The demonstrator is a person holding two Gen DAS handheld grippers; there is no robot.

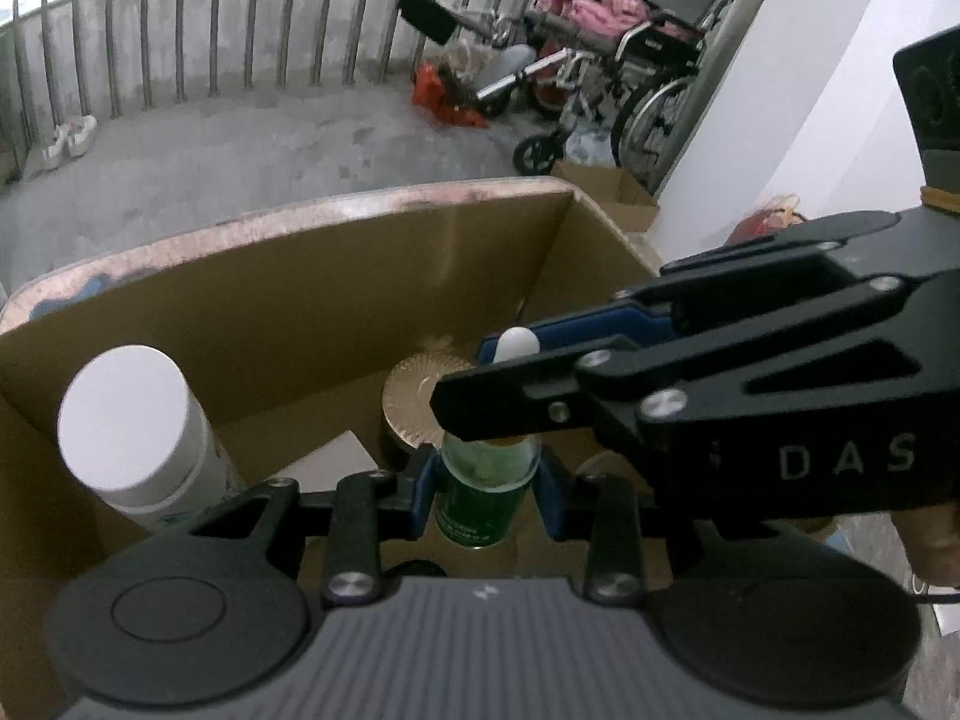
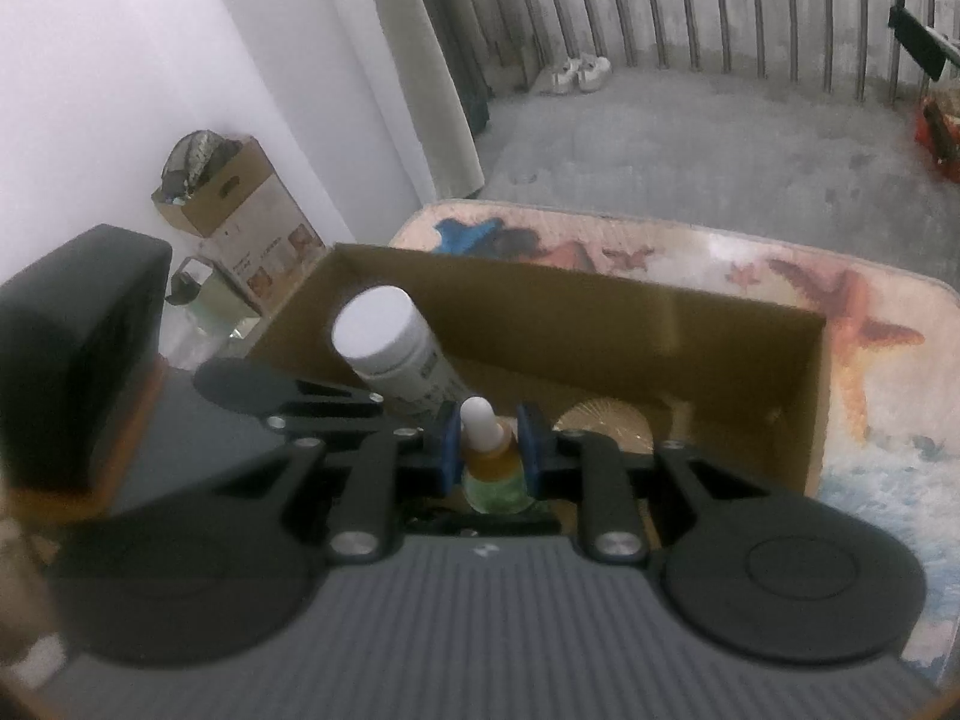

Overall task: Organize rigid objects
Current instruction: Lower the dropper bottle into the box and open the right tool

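**Two tools on one small bottle over the box**

The left tool (image 1: 486,480) is closed on the green body of a small dropper bottle (image 1: 483,501), its blue pads pressing both sides. The right tool (image 2: 487,450) is closed on the same bottle higher up, around the amber neck just under the white dropper tip (image 2: 480,417). The bottle hangs upright above the open cardboard box (image 1: 288,300), which sits on a table with a starfish-print cover (image 2: 864,330).

In the box stand a tall white-capped bottle (image 1: 129,420), leaning near the left wall, and a round gold lid (image 1: 414,402) lying toward the back.

The main risk seems to be the double grip. If the hands drift apart or twist against each other, the dropper cap could loosen or pull off, or the smooth glass could slip from one pair of pads. Releasing one tool too early would probably let the bottle tilt. Lowering it could knock it against the leaning white bottle or set it on the gold lid, where it would likely topple. The bottom of the box under the tools is hidden, so a clear spot cannot be confirmed.
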